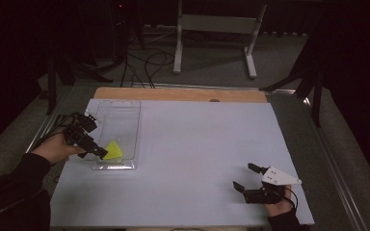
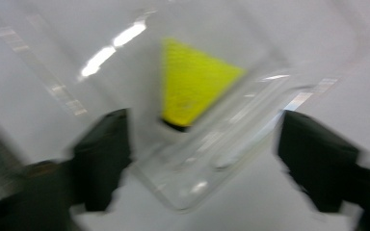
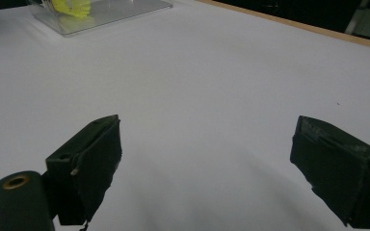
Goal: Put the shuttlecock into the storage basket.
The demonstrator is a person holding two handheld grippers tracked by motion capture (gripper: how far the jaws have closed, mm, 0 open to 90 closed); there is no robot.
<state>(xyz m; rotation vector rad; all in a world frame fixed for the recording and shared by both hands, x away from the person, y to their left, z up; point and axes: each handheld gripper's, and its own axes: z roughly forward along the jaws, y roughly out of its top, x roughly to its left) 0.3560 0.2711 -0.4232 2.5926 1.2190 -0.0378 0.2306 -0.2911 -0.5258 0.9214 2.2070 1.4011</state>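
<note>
The left gripper [image 1: 98, 151] is being held wide open, empty, at the near end of the clear rectangular plastic tray [image 1: 125, 115]. The yellow fan-shaped piece [image 1: 113, 151] is lying inside it. The right gripper [image 1: 248, 177] is being held open, empty, over the pale table surface [image 1: 202, 144].

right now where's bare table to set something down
Widest free patch: the white table top between the clear tray and the right gripper. It is crowded at the tray's near end, where the left gripper hangs by the yellow piece.
</note>
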